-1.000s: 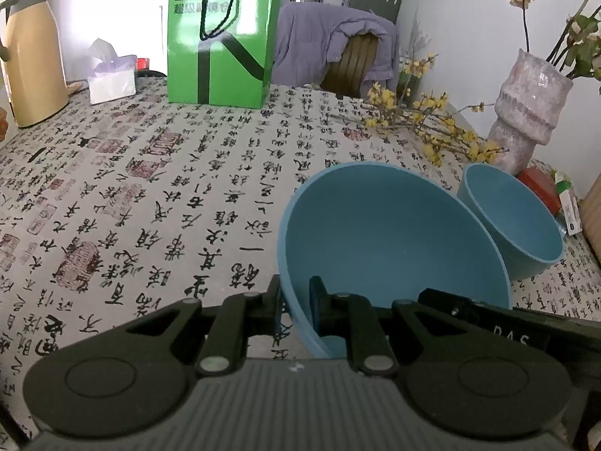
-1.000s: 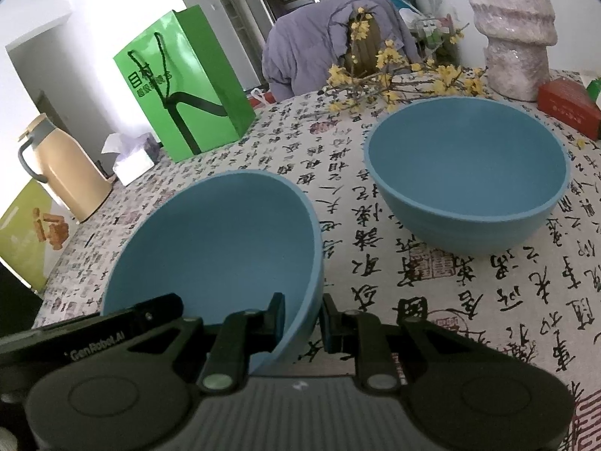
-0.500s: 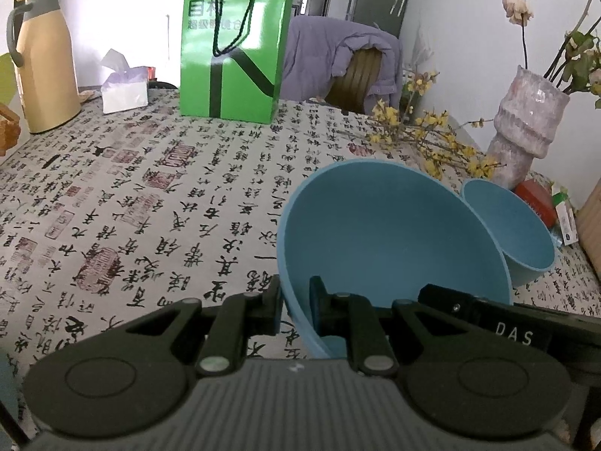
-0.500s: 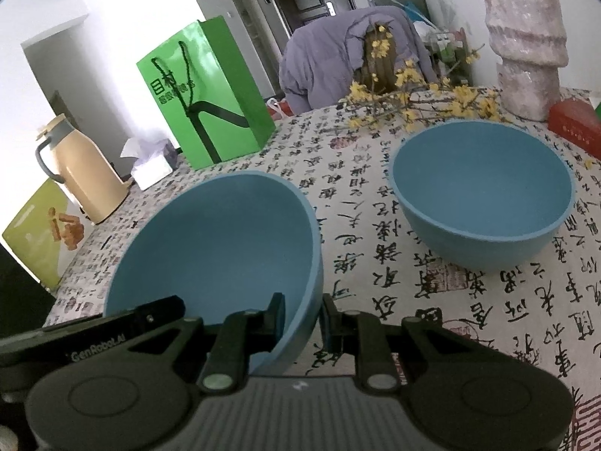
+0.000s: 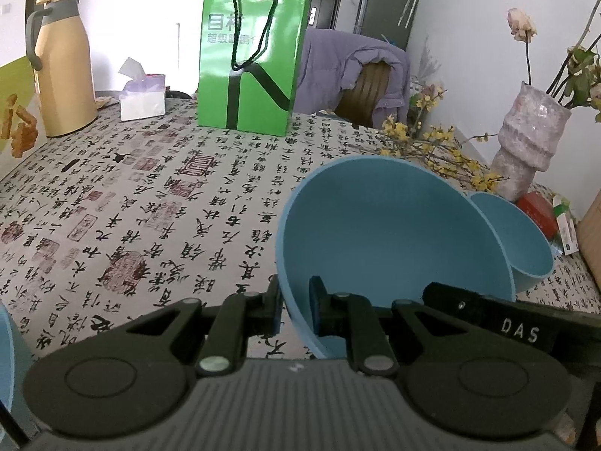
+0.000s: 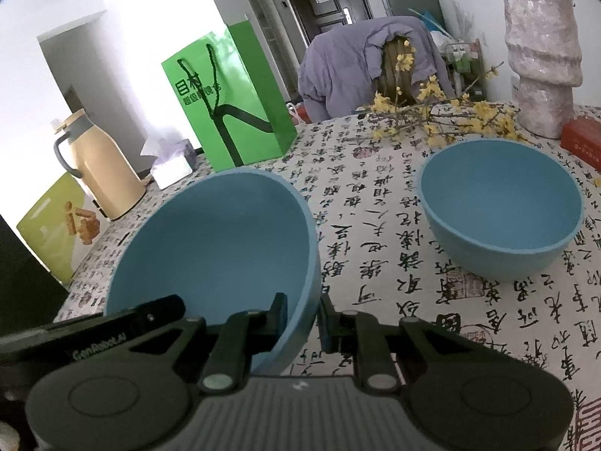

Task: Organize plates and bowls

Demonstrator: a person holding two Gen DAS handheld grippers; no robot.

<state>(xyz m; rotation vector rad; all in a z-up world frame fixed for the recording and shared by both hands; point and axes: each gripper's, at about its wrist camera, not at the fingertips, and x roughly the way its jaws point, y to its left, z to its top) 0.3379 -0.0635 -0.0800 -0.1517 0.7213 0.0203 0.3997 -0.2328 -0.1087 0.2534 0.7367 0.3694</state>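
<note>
A large blue bowl (image 5: 390, 240) hangs tilted above the calligraphy tablecloth (image 5: 150, 203), gripped on its near rim from two sides. My left gripper (image 5: 295, 297) is shut on the rim's left part, one finger inside the bowl and one outside. My right gripper (image 6: 302, 312) is shut on the same bowl (image 6: 218, 240) at its right part. Each view shows the other gripper's body beside the bowl. A second blue bowl (image 6: 499, 206) stands upright on the table to the right, partly hidden behind the held bowl in the left wrist view (image 5: 526, 240).
A green paper bag (image 5: 251, 60), a beige thermos jug (image 5: 62, 64) and a tissue box (image 5: 142, 94) stand at the far side. A stone vase (image 6: 541, 52), yellow flower twigs (image 6: 450, 116) and a red box (image 6: 582, 143) are behind the second bowl. Another blue object (image 5: 5, 357) shows at the lower left edge.
Both grippers have risen a little with the bowl still held between them. The table and the second bowl look lower and farther away than before.
</note>
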